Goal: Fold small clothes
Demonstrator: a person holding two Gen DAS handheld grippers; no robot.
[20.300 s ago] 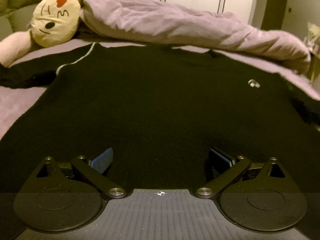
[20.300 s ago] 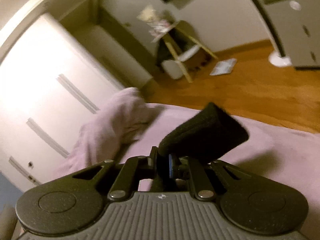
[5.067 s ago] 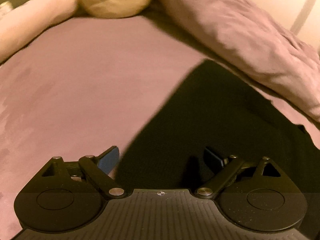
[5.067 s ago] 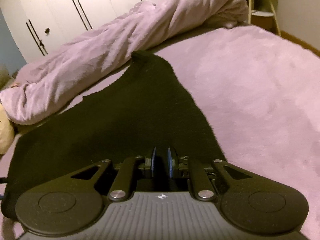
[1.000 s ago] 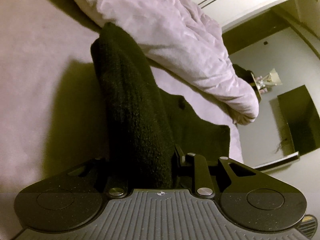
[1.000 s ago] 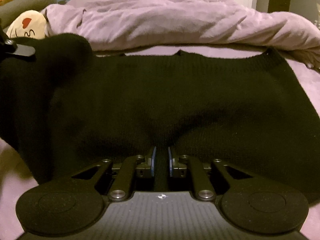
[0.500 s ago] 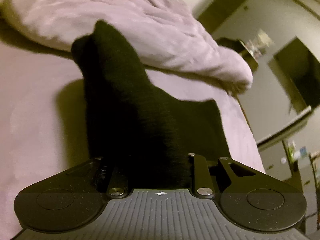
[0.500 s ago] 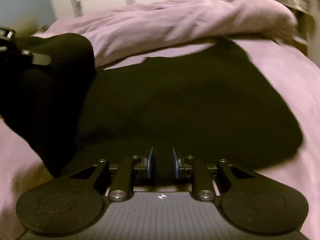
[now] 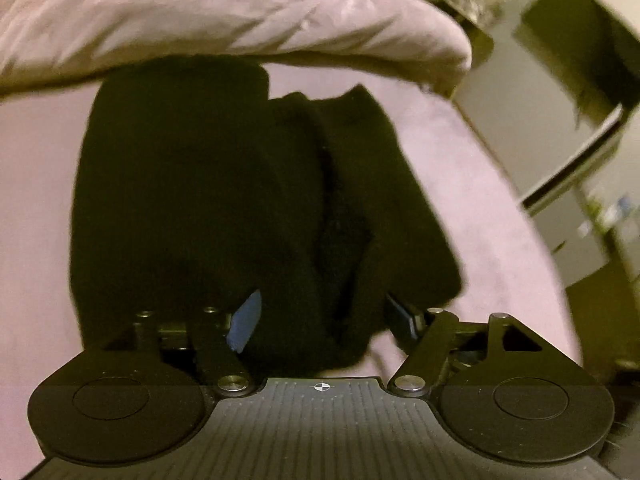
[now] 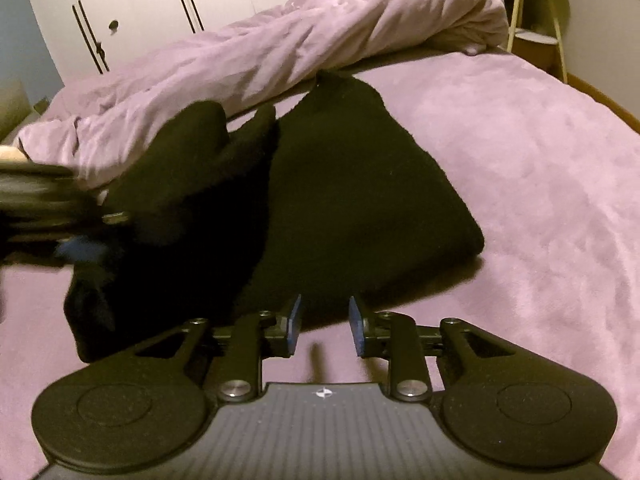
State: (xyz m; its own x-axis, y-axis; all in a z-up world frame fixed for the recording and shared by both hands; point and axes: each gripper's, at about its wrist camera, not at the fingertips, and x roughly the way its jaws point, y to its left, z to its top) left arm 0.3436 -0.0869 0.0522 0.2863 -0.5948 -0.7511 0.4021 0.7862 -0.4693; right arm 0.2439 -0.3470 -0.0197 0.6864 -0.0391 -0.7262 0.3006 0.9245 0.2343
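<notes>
A black knit sweater (image 9: 224,200) lies folded over itself on the purple bed sheet (image 9: 36,208). My left gripper (image 9: 324,316) is open, its jaws wide apart just over the near edge of the folded layer. In the right wrist view the sweater (image 10: 352,200) is a thick dark bundle, with a loose flap raised at its left. My right gripper (image 10: 324,320) is open and empty, just short of the sweater's near edge. The left gripper shows blurred at the left edge of the right wrist view (image 10: 76,248).
A rumpled lilac duvet (image 10: 280,48) runs along the far side of the bed. White wardrobe doors (image 10: 140,4) stand behind it. A small side table (image 10: 536,20) stands at the far right. Bare sheet (image 10: 540,184) lies right of the sweater.
My left gripper has carried the sweater's side over onto the body and opened, letting it go. My right gripper has opened wider and drawn back off the hem.
</notes>
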